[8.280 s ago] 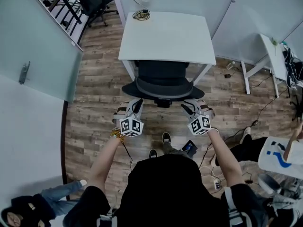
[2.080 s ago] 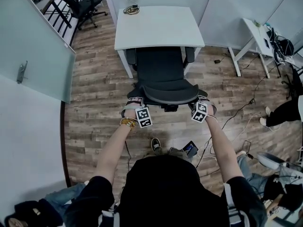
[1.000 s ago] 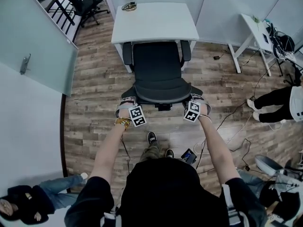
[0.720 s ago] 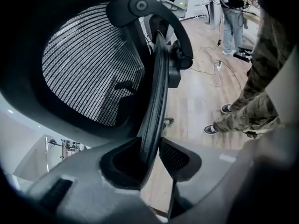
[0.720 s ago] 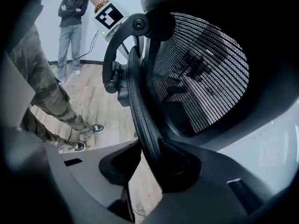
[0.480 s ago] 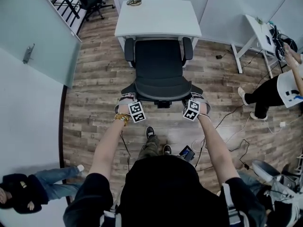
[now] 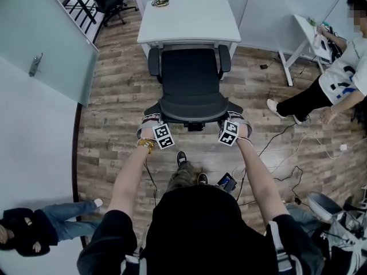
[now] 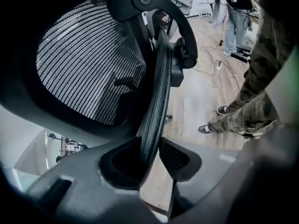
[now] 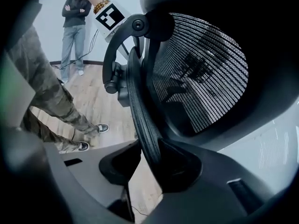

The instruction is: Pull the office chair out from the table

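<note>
- The left tongs (image 7: pixel 151 119) are clenched on the office chair (image 7: pixel 190 79). In the left gripper view the backrest rim (image 8: pixel 156 92) runs up from between their two dark pads (image 8: pixel 180 160).
- The right tongs (image 7: pixel 236 120) are clenched on the same rim at the chair's other side. The right gripper view shows it wedged between their pads (image 9: pixel 119 164).
- Both tongs point steeply down and sit level with each other, one at each top corner of the backrest, with the chair's back bracket (image 7: pixel 195 126) between them.
- The grey mesh (image 8: pixel 88 64) of the backrest lies on the far side of the rim from each camera.
- The seat stretches away beyond the tongs, flanked by two armrests (image 7: pixel 153 62).
- The white counter (image 7: pixel 189 19) stands beyond the chair. Only the seat's far end reaches the counter's near edge, and most of the chair is out on the wooden floor (image 7: pixel 114 113).
- A coil of cable (image 7: pixel 160 2) lies on the counter's far corner, on the left tongs' side.
- A person in a white shirt (image 7: pixel 338 79) stands well off to the outside of the right tongs.
- A person in jeans (image 7: pixel 34 234) is well behind the left tongs.
- A phone (image 7: pixel 228 182) lies on the floor behind the right tongs.
</note>
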Tool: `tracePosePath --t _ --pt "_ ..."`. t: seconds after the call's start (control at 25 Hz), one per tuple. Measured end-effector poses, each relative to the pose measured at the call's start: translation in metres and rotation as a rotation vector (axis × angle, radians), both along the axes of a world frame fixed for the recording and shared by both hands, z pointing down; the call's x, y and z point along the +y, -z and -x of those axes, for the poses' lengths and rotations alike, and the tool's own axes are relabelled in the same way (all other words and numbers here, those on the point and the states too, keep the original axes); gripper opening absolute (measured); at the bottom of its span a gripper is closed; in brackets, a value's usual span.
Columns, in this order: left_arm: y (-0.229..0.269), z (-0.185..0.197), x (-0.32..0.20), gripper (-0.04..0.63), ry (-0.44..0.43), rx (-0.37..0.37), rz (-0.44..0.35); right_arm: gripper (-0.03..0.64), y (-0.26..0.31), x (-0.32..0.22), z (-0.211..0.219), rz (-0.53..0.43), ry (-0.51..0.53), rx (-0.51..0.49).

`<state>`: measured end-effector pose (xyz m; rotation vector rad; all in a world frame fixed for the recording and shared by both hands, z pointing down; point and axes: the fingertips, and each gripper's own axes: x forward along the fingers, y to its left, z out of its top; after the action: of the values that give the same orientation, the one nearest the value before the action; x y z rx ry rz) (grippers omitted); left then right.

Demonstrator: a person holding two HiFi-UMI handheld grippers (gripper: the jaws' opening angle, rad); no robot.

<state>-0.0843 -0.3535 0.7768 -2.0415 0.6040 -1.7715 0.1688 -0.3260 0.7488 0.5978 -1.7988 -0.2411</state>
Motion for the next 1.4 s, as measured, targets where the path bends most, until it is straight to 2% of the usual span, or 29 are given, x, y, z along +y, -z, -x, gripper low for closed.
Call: tracePosePath --t 0.48,0.92,1.4 --pt "0.000 0.004 0.029 0.134 0.033 -0.011 0.008 0.117 -0.003 0.029 0.003 0.010 0.005 0.003" --pt "0.000 0.003 0.045 0.140 0.114 -0.021 0.002 0.115 0.001 0.042 0.001 0.018 0.018 0.006" --pt "0.000 0.011 0.061 0.141 0.112 -0.022 -0.007 0.117 0.000 0.061 0.009 0.000 -0.005 0.013"
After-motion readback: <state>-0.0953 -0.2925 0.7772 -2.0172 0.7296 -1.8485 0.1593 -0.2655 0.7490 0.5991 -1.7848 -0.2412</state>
